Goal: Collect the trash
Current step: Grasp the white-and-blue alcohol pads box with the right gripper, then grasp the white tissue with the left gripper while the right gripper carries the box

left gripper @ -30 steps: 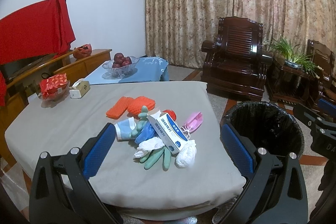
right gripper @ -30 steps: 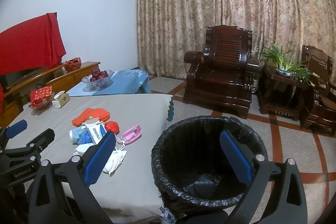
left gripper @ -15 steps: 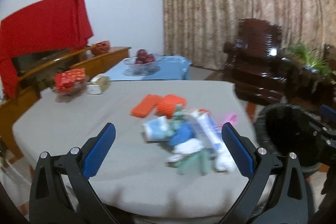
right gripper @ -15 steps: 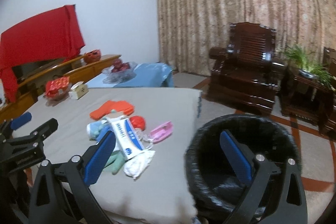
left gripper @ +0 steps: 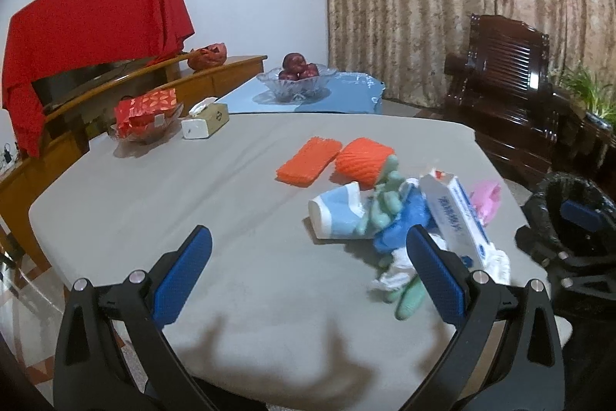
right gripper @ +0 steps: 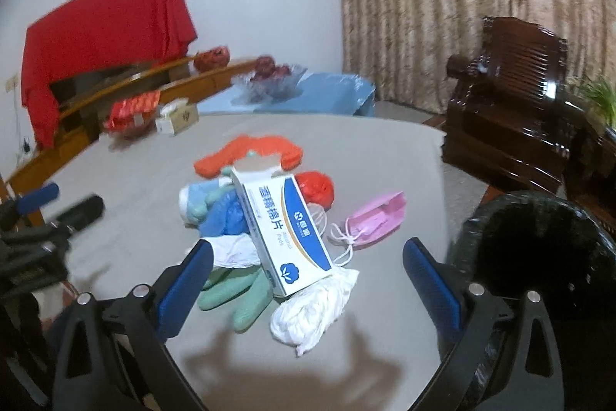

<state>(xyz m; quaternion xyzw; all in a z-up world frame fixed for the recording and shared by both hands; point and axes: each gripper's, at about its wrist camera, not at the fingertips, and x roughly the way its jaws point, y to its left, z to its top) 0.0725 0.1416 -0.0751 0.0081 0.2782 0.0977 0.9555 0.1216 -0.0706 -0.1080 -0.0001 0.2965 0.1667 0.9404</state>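
A grey-covered table (left gripper: 161, 187) fills the room's foreground beneath a patterned curtain (left gripper: 423, 2), with a dark wooden armchair (right gripper: 512, 103) beyond the right gripper (right gripper: 308, 276) fingers and a black-lined bin (right gripper: 539, 257) just past its right finger, off the table's edge. The trash pile (right gripper: 269, 218) — box, gloves, pink mask (right gripper: 377, 216), orange netting — lies between and ahead of the right gripper's spread, empty fingers. The left gripper (left gripper: 308, 268), also spread wide and empty, hangs over bare cloth, the pile by its right finger.
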